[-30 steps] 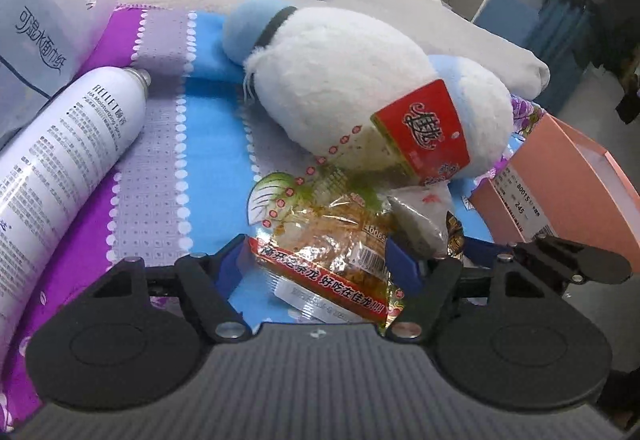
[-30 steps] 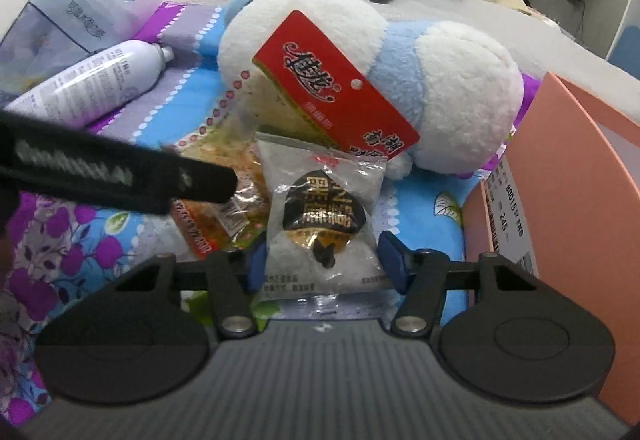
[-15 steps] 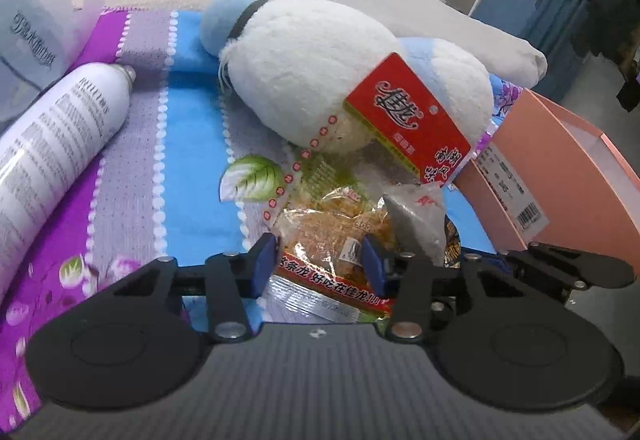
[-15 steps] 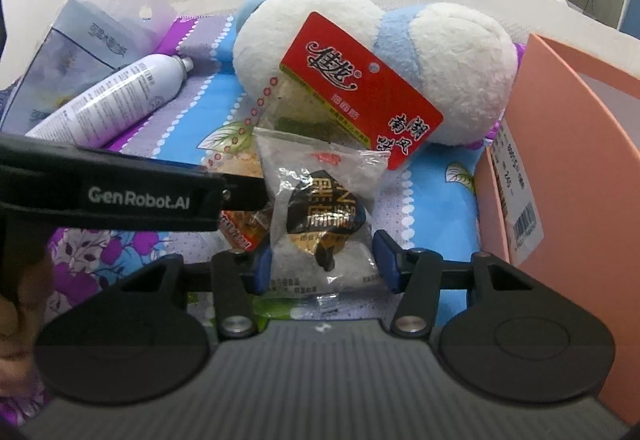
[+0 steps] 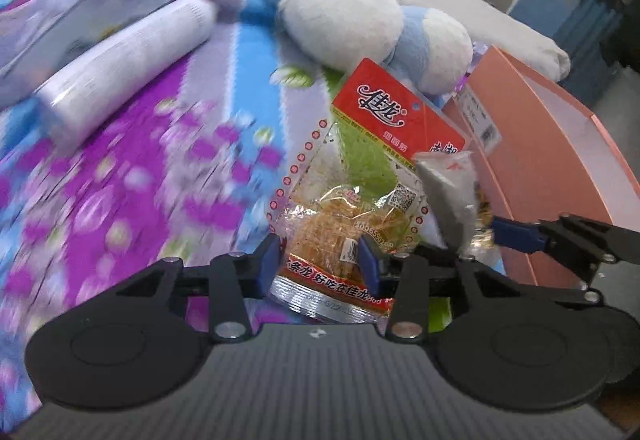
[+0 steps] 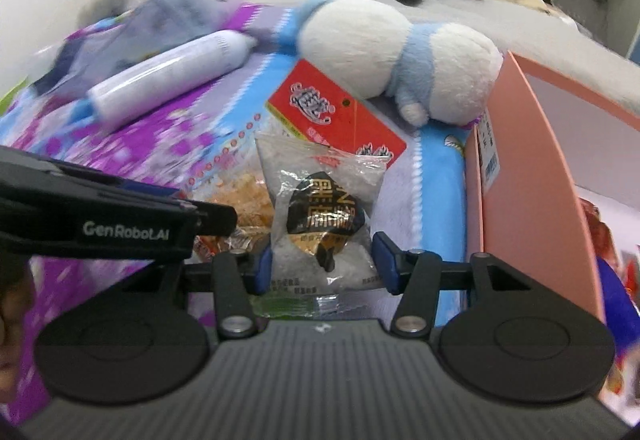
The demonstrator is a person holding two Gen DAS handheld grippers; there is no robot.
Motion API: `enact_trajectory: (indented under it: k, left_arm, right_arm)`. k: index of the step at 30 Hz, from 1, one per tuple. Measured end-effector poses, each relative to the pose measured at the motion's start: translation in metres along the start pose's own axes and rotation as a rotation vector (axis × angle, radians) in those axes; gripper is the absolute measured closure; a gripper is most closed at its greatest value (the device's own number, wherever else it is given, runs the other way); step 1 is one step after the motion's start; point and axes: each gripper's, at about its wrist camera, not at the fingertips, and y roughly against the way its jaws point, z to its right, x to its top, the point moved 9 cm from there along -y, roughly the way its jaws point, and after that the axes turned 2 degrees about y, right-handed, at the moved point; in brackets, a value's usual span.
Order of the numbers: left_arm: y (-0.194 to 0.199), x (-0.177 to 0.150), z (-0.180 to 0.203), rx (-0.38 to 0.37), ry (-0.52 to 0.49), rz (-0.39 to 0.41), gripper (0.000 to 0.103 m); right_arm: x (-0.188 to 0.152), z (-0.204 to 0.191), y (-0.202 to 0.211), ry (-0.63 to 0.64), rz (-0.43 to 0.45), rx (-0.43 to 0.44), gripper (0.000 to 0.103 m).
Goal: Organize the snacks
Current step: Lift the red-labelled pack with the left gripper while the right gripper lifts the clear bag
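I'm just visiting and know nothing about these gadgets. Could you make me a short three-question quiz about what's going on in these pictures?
1. True or false: the left gripper holds the white spray bottle.
2. Which packet sits between the fingers of the right gripper?
A. the clear packet with a dark label
B. the red-topped snack bag
C. the plush toy
3. Fill in: the open box beside the snacks is ____ in colour.

Key
1. False: its jaws have just been closing on the red-topped snack bag; the bottle lies apart on the bedspread.
2. A
3. Pink
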Motion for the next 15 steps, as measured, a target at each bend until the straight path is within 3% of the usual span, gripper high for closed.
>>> enact_trajectory:
  k: [5,9,12,15]
  left_arm:
    - [0.042,-0.042,-0.02,0.014,0.117,-0.016,0.055]
    - [0.067,-0.076,-0.021,0.074,0.094,-0.028,0.055]
    - [0.081,-0.101,-0.022,0.035,0.175,-0.045,0.055]
    - [0.095,-0.12,-0.024,0.063,0.168,-0.031,0.055]
  right_arm:
    - [-0.027,-0.019,0.04,0.038,-0.022,0.022,0.05]
    - [-0.056,-0.028,0.06,0.051,-0.077,0.043,0.05]
    - [-0.074,-0.029,0.07,0.057,-0.09,0.026,0.05]
    - [-0.091,-0.028,0.074,0.011,-0.117,0.027,0.049]
